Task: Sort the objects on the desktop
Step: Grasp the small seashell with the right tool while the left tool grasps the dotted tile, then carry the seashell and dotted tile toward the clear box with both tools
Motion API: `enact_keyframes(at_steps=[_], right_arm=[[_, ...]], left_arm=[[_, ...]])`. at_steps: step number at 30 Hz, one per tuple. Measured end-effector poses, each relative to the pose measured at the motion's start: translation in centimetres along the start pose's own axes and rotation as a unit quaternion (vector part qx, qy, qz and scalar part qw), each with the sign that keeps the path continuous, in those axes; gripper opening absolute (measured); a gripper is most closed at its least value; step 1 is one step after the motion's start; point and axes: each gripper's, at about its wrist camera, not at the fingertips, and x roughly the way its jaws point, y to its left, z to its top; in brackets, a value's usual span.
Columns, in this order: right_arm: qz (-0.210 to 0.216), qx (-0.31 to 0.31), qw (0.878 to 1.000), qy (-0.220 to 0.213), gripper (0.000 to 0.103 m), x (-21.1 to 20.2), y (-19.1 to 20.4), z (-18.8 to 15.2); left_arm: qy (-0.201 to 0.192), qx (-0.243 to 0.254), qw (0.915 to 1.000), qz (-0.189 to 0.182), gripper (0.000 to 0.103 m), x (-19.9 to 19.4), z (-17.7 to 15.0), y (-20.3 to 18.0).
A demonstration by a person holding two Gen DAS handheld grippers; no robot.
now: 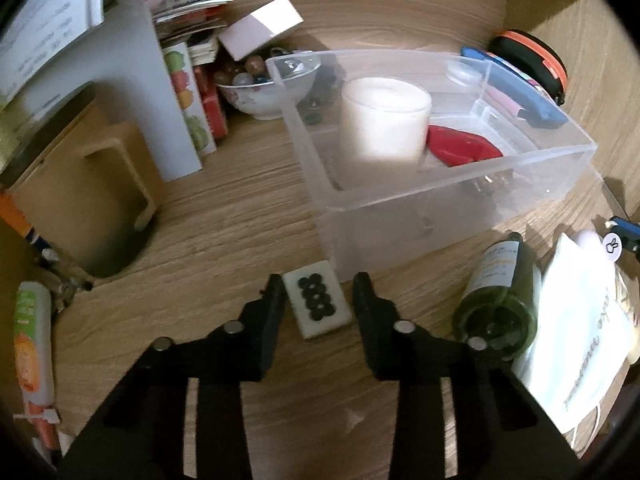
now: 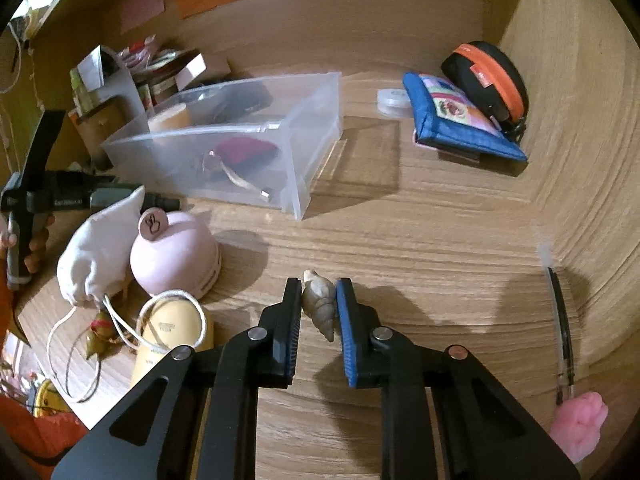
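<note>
Two grippers are engaged. At lower centre of the right view, the right gripper (image 2: 319, 312) is clenched on a shell (image 2: 320, 304). The left gripper (image 1: 320, 300) is spread around a tile (image 1: 317, 304) lying on the desk (image 1: 224, 216), not yet gripped. A candle (image 1: 382, 120) is already seen in the bin (image 1: 460, 192); a bottle (image 1: 500, 296), pouch (image 2: 98, 252) and wallet (image 2: 456, 120) are left outside, so sorting is judged partly done.
</note>
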Motion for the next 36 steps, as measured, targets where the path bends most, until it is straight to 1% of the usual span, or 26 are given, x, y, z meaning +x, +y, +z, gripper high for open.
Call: enact_keyframes(at_steps=[1,4,6,9,11,15,20,23,26,30,36], right_arm=[[-0.001,0.003,1.000,-0.002,0.016,-0.2,-0.1,0.1],[-0.006,0.006,1.000,-0.007,0.016,-0.8,-0.3,0.3],[-0.002,0.010,1.000,-0.010,0.016,-1.0,-0.5,0.5],[0.004,0.017,1.000,-0.016,0.016,-1.3,-0.6,0.9],[0.008,0.018,1.000,-0.019,0.016,-1.5,-0.5,1.1],[0.016,0.012,0.999,-0.027,0.016,-1.8,0.1,1.7],[0.024,-0.002,0.999,-0.047,0.016,-2.7,0.7,2.9],[0.028,-0.010,0.998,-0.061,0.016,-3.2,1.2,3.9],[0.029,-0.021,0.996,-0.077,0.016,-3.7,1.8,4.8],[0.035,-0.034,0.994,-0.094,0.016,-4.0,2.6,6.1],[0.048,-0.056,0.992,-0.105,0.016,-3.7,3.8,7.8]], left_arm=[[0.000,-0.001,1.0000,0.002,0.024,-0.2,-0.2,0.1],[0.002,-0.005,1.0000,0.008,0.024,-0.6,-0.8,0.4],[0.003,-0.008,0.9997,0.021,0.024,-0.9,-1.1,0.4],[-0.007,-0.014,0.9993,0.035,0.024,-1.8,-1.5,0.4],[-0.022,-0.014,0.9989,0.038,0.024,-2.7,-1.6,0.4],[-0.068,-0.011,0.9965,0.048,0.024,-5.4,-1.5,-0.3],[-0.113,-0.022,0.9929,0.033,0.024,-8.2,-0.6,-0.7],[-0.128,-0.025,0.9911,0.027,0.024,-9.3,0.0,-1.0],[-0.135,-0.031,0.9902,0.014,0.024,-9.8,0.8,-1.2],[-0.142,-0.032,0.9893,0.010,0.024,-10.1,1.8,-1.5],[-0.143,-0.046,0.9886,-0.009,0.024,-9.6,3.5,-1.5]])
